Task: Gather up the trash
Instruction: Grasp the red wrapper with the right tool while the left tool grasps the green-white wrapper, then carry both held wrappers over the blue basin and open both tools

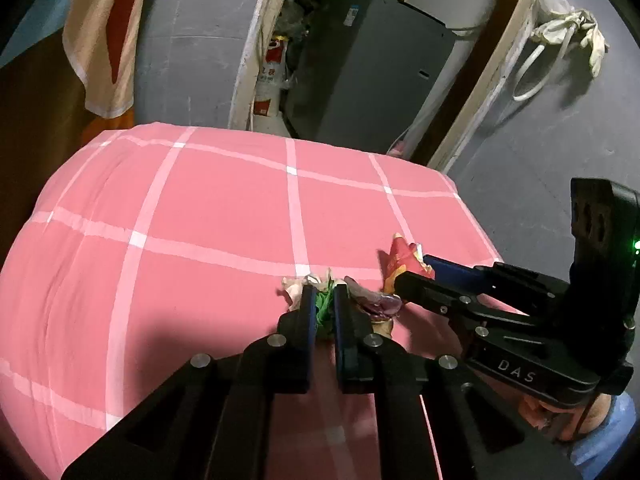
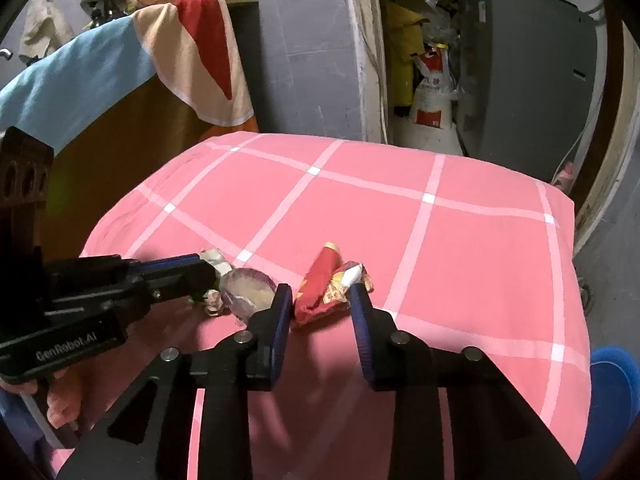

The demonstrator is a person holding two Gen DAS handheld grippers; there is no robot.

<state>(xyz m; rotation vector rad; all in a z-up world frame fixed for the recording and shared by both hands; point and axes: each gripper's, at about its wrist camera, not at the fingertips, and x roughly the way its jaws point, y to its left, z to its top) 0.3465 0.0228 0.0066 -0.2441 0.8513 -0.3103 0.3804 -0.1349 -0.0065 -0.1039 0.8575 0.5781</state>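
A pink bedcover (image 1: 200, 220) crossed by white lines fills both views, and the trash lies on its near part. The left gripper (image 1: 324, 296) is clamped on a crumpled green wrapper (image 1: 323, 308), its 2 jaws nearly together with the green squeezed between them. Pale crumpled paper (image 1: 294, 290) sits just left of that grip, and a purplish, shiny scrap (image 2: 248, 290) lies just right of it, between the 2 tools.

The right gripper (image 2: 320, 294) straddles a red snack packet (image 2: 320, 284); both blue pads (image 2: 362, 308) touch the packet's sides, so it is closed on it. The packet rests on the cover, its far end pointing away.

Behind the bed, a red, cream and blue cloth (image 2: 188, 52) hangs over a brown headboard (image 2: 120, 128). A doorway holds a white and red sack (image 2: 434, 104), a grey appliance (image 1: 360, 68) and loose clutter too dim to sort. Pale gloves (image 1: 576, 36) and a white cord hang on the grey wall at right.

The green wrapper is mostly hidden by the left jaws, and from the right wrist view it cannot be seen. The hands holding the tools are cut off at the frame edges; only a blue sleeve (image 1: 608, 436) and part of a hand (image 2: 60, 400) show.
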